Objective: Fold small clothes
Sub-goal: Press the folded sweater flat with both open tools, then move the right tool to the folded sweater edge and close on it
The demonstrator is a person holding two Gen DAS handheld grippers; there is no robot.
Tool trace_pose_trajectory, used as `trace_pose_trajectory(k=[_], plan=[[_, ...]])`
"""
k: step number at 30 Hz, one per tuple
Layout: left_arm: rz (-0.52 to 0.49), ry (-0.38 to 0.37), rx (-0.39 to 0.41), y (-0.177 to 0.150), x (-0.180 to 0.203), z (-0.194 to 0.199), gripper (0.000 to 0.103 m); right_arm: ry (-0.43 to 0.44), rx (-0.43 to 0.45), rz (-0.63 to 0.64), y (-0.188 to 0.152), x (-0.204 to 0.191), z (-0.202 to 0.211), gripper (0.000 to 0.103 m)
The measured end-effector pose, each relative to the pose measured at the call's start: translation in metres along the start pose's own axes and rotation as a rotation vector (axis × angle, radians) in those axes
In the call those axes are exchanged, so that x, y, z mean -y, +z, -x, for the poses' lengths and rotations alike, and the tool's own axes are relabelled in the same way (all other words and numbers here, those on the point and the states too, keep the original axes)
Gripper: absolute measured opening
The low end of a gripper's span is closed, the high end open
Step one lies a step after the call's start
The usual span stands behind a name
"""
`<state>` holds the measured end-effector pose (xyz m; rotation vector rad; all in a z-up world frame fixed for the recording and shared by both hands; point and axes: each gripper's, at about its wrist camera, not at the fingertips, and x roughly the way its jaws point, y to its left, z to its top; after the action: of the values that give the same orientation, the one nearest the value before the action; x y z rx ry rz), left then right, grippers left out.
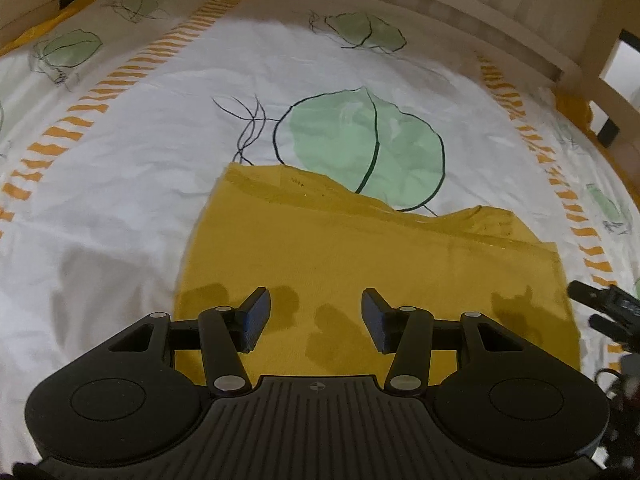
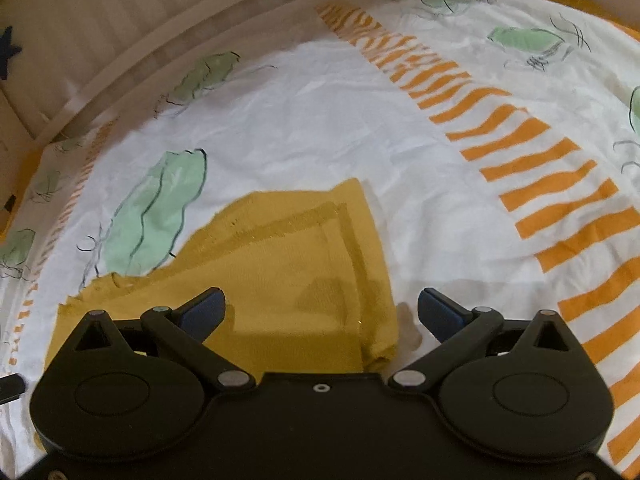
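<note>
Left wrist view: my left gripper (image 1: 316,320) hangs over the mustard garment (image 1: 360,256), fingers apart, nothing between them. Garment lies folded flat on the bed sheet (image 1: 140,160), below a green leaf print (image 1: 360,140). Right wrist view: my right gripper (image 2: 320,316) has fingers spread wide, empty, above the garment's right edge (image 2: 376,280).

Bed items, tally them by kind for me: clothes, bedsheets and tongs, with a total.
Mustard garment: 1
Leaf-print bedsheet: 1
Tongs: 2, left tongs and right tongs, both open and empty
Total: 4
</note>
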<state>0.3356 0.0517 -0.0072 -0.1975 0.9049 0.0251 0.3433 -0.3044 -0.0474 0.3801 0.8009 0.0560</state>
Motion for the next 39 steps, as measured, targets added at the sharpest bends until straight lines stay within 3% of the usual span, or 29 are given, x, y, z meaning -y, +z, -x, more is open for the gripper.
trace_pose_trajectory(k=[9, 16, 20, 24, 30, 36, 39], plan=[[-0.084, -0.052, 0.009, -0.006, 0.032, -0.038, 0.049, 0.029, -0.025, 0.005, 0.001, -0.001, -0.004, 0.103], [-0.141, -0.028, -0.004, 0.007, 0.061, -0.069, 0.049, 0.040, -0.014, -0.029, 0.004, 0.006, 0.001, 0.103], [-0.207, 0.025, -0.027, 0.000, 0.071, -0.091, 0.050, 0.051, -0.011, -0.041, 0.007, 0.009, 0.002, 0.103], [-0.254, 0.051, -0.017, -0.001, 0.077, -0.093, 0.053, 0.060, -0.007, -0.061, 0.010, 0.013, 0.002, 0.103], [-0.180, 0.005, -0.039, -0.001, 0.068, -0.073, 0.051, 0.084, 0.000, -0.094, 0.014, 0.018, 0.006, 0.103], [-0.204, -0.010, -0.070, -0.033, 0.061, -0.051, 0.052, 0.133, -0.053, -0.115, 0.015, 0.025, 0.002, 0.103], [-0.238, -0.005, -0.129, -0.048, 0.059, -0.051, 0.053, 0.146, -0.099, -0.130, 0.013, 0.032, -0.002, 0.103]])
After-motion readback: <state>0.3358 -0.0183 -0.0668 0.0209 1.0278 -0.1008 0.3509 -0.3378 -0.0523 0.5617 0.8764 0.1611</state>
